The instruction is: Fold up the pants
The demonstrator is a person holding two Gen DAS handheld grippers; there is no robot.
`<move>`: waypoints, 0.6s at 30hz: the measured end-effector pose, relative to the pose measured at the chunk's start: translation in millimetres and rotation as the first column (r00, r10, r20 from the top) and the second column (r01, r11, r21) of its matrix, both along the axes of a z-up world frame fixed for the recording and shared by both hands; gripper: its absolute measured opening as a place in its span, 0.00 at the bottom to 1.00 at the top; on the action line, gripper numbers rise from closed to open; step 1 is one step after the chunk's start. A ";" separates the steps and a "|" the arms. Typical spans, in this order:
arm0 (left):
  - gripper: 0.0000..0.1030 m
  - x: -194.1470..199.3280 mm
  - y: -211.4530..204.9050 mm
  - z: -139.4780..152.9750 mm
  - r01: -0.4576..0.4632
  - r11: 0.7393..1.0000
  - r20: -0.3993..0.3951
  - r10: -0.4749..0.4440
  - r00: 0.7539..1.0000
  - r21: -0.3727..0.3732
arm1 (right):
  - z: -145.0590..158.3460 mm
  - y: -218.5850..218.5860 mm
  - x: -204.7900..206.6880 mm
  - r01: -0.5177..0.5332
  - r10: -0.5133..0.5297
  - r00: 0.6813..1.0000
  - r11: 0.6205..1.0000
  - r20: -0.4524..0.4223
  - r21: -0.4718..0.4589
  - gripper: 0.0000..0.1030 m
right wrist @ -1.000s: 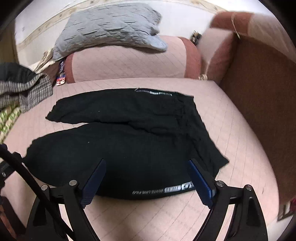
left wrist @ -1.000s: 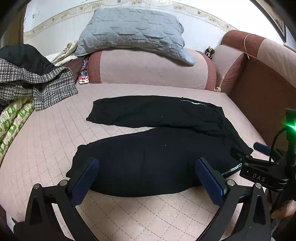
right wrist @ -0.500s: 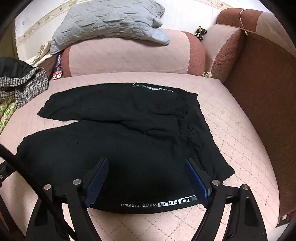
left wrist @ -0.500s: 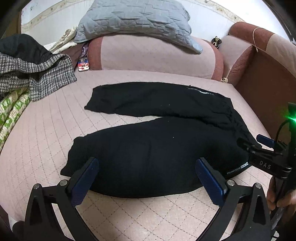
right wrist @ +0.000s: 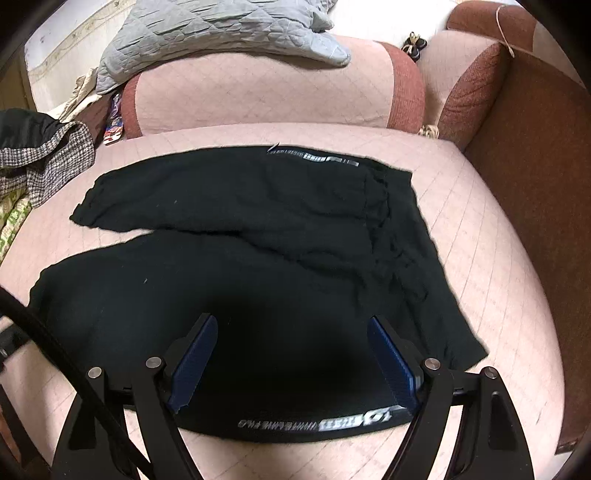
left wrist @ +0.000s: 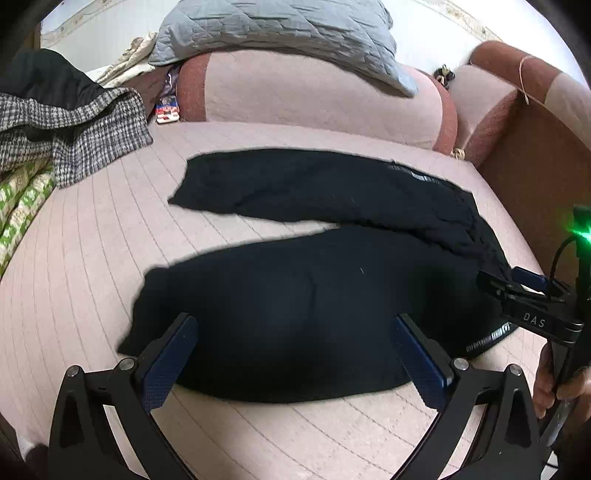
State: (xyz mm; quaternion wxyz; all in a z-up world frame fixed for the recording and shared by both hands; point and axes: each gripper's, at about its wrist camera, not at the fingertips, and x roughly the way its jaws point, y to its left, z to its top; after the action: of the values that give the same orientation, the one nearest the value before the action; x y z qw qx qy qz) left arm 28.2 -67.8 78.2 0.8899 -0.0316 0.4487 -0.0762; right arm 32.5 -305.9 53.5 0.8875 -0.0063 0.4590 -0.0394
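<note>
Black pants (left wrist: 303, 295) lie flat on the pink quilted sofa seat (left wrist: 92, 266), legs spread apart pointing left, waistband at the right. White lettering (right wrist: 317, 424) runs along the near leg's edge. My left gripper (left wrist: 295, 354) is open and empty, low over the near leg close to its cuff end. My right gripper (right wrist: 291, 363) is open and empty, low over the near leg by the lettering; it also shows in the left wrist view (left wrist: 532, 310) at the right.
A grey quilted pillow (left wrist: 280, 33) rests on the sofa back cushion (left wrist: 310, 96). A checked and black garment pile (left wrist: 62, 122) and green patterned cloth (left wrist: 22, 210) lie at the left. A brown armrest (right wrist: 535, 155) bounds the right side.
Both grippers have moved forward and down toward the near pant leg. Both stay open and empty. The pants have not moved.
</note>
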 end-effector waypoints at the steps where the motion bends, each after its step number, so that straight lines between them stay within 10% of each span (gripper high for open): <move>1: 1.00 8.1 9.0 5.1 0.002 1.000 0.006 -0.002 1.000 -0.015 | 3.2 -2.2 3.9 -0.002 0.002 1.000 1.000 0.008 -0.009 0.85; 9: 1.00 103.9 71.2 15.6 0.000 0.999 0.014 0.001 1.000 -0.046 | 30.7 -36.1 79.9 -0.023 0.028 0.997 0.998 0.075 -0.061 0.85; 18: 1.00 223.3 124.8 -38.1 -0.031 0.995 -0.071 0.024 0.997 -0.100 | 7.3 -49.2 203.8 -0.119 0.118 0.993 0.992 -0.025 -0.050 0.85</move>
State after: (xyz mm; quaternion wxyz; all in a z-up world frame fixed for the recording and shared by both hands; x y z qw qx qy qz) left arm 251.5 57.0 40.2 0.8719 -0.0854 0.4746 -0.0854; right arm 236.3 -355.0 60.9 0.8828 -0.0568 0.4663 0.0018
